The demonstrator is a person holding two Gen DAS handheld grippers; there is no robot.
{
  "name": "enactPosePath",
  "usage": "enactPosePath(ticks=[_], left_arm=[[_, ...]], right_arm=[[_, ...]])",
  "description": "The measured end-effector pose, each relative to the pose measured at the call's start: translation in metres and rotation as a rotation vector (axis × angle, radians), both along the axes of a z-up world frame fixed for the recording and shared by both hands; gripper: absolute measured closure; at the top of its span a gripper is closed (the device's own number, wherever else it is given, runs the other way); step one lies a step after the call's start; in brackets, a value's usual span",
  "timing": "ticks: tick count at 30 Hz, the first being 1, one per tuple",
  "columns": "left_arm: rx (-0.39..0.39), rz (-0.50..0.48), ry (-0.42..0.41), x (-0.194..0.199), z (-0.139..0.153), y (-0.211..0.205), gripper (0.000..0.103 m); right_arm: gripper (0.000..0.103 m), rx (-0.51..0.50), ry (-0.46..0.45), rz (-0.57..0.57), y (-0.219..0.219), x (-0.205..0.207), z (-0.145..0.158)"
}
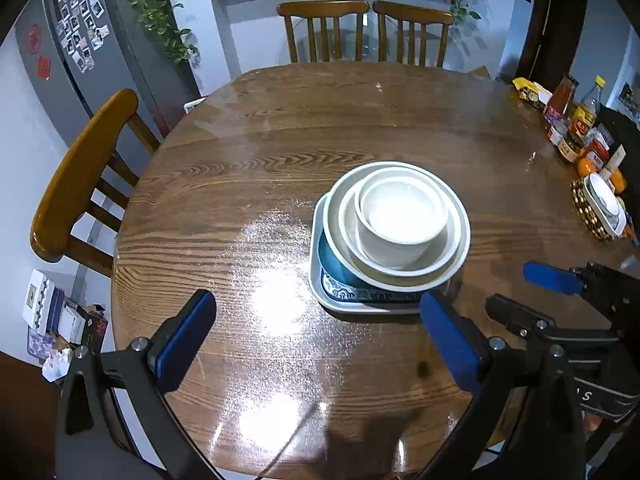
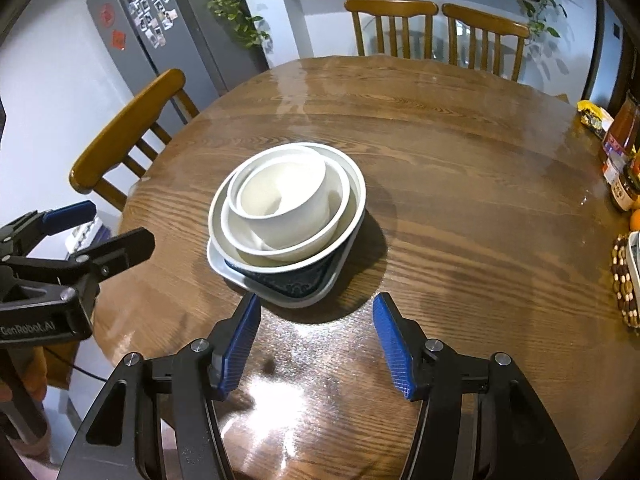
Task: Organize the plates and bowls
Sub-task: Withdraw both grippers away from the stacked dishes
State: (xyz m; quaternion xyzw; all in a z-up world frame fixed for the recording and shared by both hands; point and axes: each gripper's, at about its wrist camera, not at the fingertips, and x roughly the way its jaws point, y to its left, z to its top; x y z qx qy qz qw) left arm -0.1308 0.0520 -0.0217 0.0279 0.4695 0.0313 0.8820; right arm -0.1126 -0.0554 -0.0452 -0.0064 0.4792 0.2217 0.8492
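Left wrist view, item one: a nested stack of crockery standing on the round wooden worktop, a little toward its near side and well clear of every edge.

Composition, bottom to top:
- pale square tray with rounded corners, resting directly on the worktop;
- dark blue square plate with a white patterned border, lying inside the tray;
- wide white bowl, its rim overhanging the blue plate;
- medium white bowl seated within it;
- small deep white bowl on top, sitting slightly off-centre and a touch tilted in the right wrist view.

Condition: glazed, clean, apparently empty; no chips visible.

Progress, as a judgement: stacking appears complete or close to it. No loose plate or bowl shows on the bare part of the worktop. One white dish sits on a beaded mat among bottles and jars at the far right edge; whether it belongs to the job cannot be told.

Left hand-held gripper: jaws spread wide, nothing between them, just short of the stack.

Right hand-held gripper: jaws partly apart, empty, near the tray's front corner without touching it.
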Motion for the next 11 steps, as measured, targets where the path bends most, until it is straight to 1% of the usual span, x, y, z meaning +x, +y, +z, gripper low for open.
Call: enactPosePath(ticks=[11], left_arm=[[0.02,-0.037,-0.005,-0.008,0.002,-0.007,0.001]], right_arm=[[0.044,-0.004,-0.046,0.019,0.001,-0.01,0.017]])
